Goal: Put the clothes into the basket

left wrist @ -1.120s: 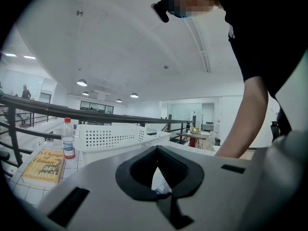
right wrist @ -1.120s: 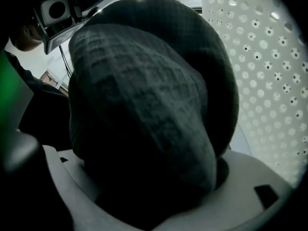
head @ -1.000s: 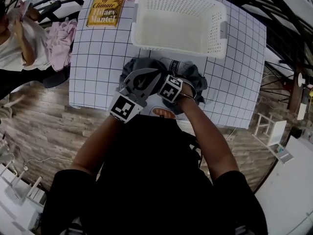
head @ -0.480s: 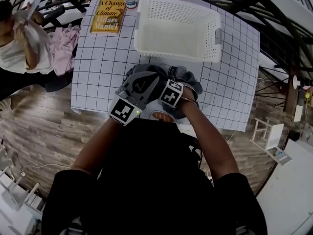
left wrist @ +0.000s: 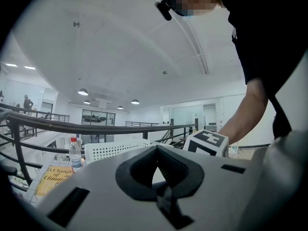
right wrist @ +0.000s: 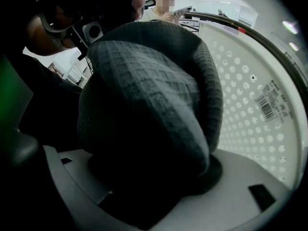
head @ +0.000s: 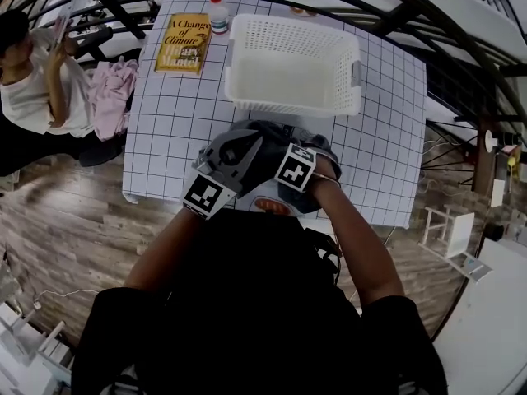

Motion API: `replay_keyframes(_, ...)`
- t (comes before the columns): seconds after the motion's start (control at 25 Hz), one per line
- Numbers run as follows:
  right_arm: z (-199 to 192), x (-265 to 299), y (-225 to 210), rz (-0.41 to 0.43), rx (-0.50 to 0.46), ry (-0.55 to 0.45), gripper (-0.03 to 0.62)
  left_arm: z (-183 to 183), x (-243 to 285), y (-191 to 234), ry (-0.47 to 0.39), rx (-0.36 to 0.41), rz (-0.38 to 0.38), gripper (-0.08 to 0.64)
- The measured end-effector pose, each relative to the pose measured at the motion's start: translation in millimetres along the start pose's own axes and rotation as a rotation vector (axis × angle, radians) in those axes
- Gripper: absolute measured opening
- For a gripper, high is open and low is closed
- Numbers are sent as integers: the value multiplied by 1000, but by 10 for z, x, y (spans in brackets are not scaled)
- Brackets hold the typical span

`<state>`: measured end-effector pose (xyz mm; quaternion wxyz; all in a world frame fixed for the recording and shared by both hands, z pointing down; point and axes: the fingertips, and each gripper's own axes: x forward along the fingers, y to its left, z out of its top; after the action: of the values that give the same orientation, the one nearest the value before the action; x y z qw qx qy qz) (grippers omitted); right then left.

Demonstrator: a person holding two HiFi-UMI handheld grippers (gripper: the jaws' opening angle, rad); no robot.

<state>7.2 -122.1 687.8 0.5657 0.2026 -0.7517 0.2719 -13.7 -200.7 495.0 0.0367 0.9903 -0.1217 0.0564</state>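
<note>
My right gripper (head: 294,169) clamped a thick bunch of the grey garment (head: 268,132), soft, light and likely to trail, near the table (head: 165,138) edge short of the basket (head: 292,104), while my left gripper (left wrist: 157,153), jaws together on nothing, could gather the slack.

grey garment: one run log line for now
right gripper: shut on grey garment | left gripper: empty | basket: empty | step: garment not yet in basket

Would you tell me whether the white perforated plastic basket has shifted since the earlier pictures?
No. The white perforated plastic basket keeps its place beside the yellow paperback book.
</note>
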Motion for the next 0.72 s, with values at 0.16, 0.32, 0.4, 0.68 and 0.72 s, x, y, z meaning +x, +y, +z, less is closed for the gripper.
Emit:
replay_keyframes(0.16,-9,-244,-29,-16,-14,12,333,85,-21,72,-12,-4,25,-2)
replay_keyframes(0.32,17,-485,-36,-18,-31,22,333,230,-26,107,-15,13,28,-2)
replay_keyframes(0.4,32,-591,-39,-18,-42,28,333,299,-20,112,-16,25,27,-2)
replay_keyframes(0.68,113,-936,-59,-38,-94,33,333,495,-18,180,-23,21,50,-2)
replay_keyframes(0.72,128,-984,-69,-46,-99,30,333,528,-16,191,-26,21,52,-2)
